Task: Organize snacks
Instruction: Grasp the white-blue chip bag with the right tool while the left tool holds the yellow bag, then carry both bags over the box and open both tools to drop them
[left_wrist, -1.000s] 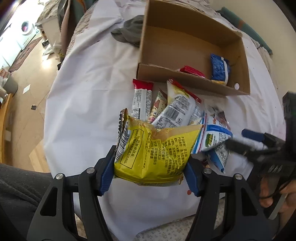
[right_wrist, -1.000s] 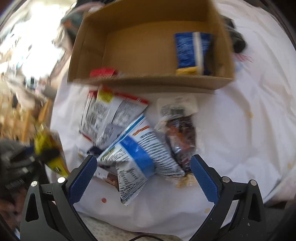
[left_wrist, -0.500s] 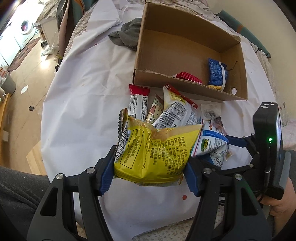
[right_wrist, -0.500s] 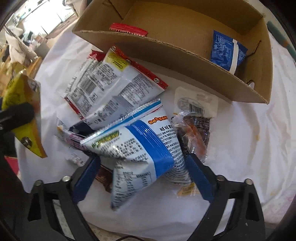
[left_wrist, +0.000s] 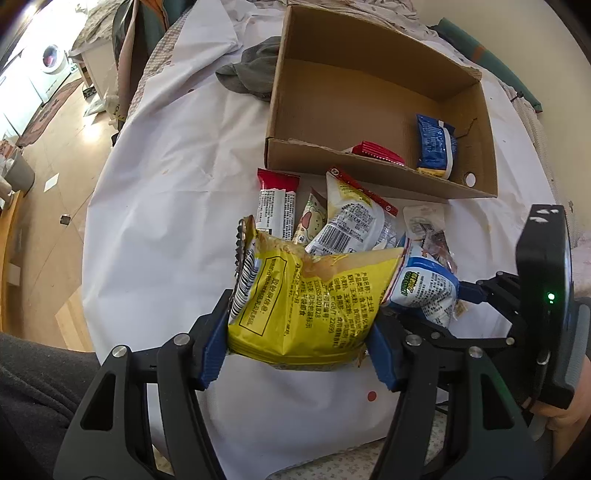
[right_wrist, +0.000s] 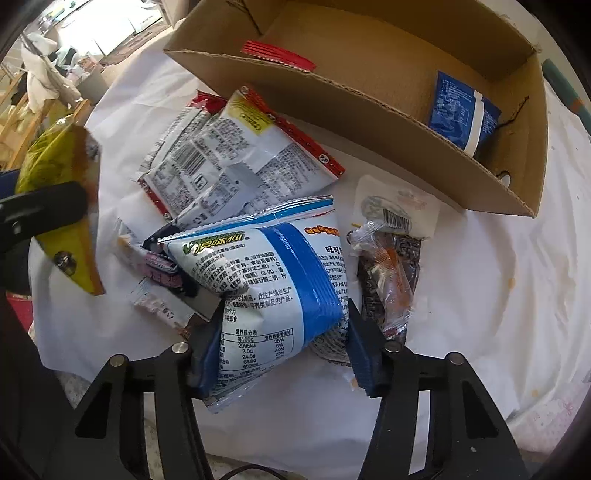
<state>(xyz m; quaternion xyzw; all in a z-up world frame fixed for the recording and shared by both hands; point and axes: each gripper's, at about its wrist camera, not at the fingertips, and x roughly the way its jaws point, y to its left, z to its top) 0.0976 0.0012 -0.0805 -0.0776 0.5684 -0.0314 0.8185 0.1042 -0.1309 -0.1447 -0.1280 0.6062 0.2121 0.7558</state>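
- Whereas a second ago my right tool (right_wrist: 280, 354) stood spread above the heap, it now has both blue pads pressed into the blue-and-white snack bag (right_wrist: 273, 280); that bag counts as gripped, though I cannot tell whether it has left the surface (right_wrist: 480, 295).
- Nearest in the left view, my left tool (left_wrist: 295, 350) remains clamped on the yellow snack bag (left_wrist: 306, 299), held above the white-covered surface as before.
- Just beyond the tools, the loose heap has not moved: a red-edged white packet (right_wrist: 243, 147), a clear sachet of dark snack (right_wrist: 391, 273) touching the gripped bag's right side, and a red-topped bar (left_wrist: 277, 206).
- Farther off, the cardboard box (left_wrist: 369, 173) lies apart from the heap and holds only a red packet (left_wrist: 376, 152) and a small blue packet (left_wrist: 434, 146).
- Judgement: with each tool now loaded, the picking step looks complete, and carrying both bags over the box's near wall is the likely next move; most of the heap still awaits sorting.
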